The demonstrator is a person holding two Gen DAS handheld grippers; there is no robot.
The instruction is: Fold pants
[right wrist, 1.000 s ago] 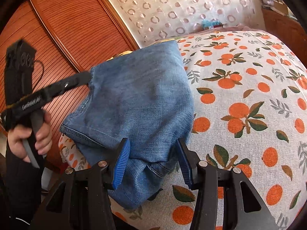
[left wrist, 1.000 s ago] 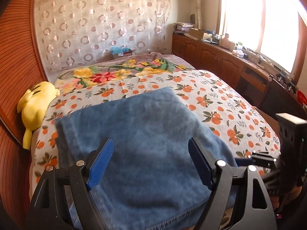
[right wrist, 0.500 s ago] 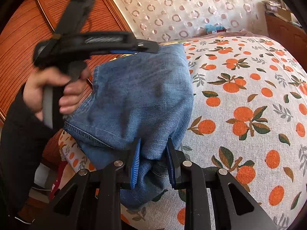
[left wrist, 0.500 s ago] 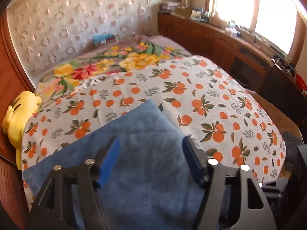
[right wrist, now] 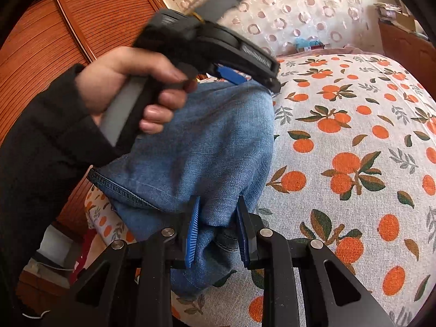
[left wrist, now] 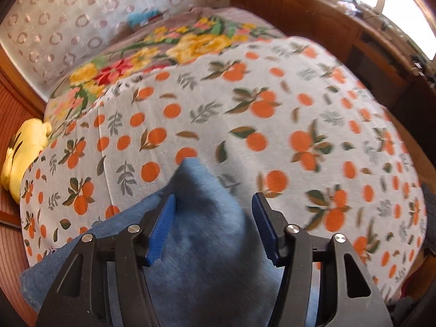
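Folded blue jeans (right wrist: pixel 218 141) lie near the corner of a bed covered in an orange-print sheet (right wrist: pixel 354 136). My right gripper (right wrist: pixel 218 200) is shut on the near fold of the denim, and its pads pinch the cloth. A hand (right wrist: pixel 130 81) in a black sleeve holds my left gripper (right wrist: pixel 259 77) tipped down over the far end of the jeans. In the left wrist view, the far corner of the jeans (left wrist: pixel 201 245) lies between the jaws of the left gripper (left wrist: pixel 214 196). These jaws are closing, with a gap still showing at the right pad.
A yellow plush toy (left wrist: pixel 19 152) sits at the bed's left edge. A floral blanket (left wrist: pixel 190 43) lies at the head. Wooden cabinets (left wrist: pixel 354 27) run along the right under the window. A slatted wooden wardrobe (right wrist: pixel 68 27) stands to the left of the bed.
My left gripper travelled along the jeans to their far corner, tipped downward, and its jaws narrowed. The right gripper stayed in place and closed on the near denim fold.
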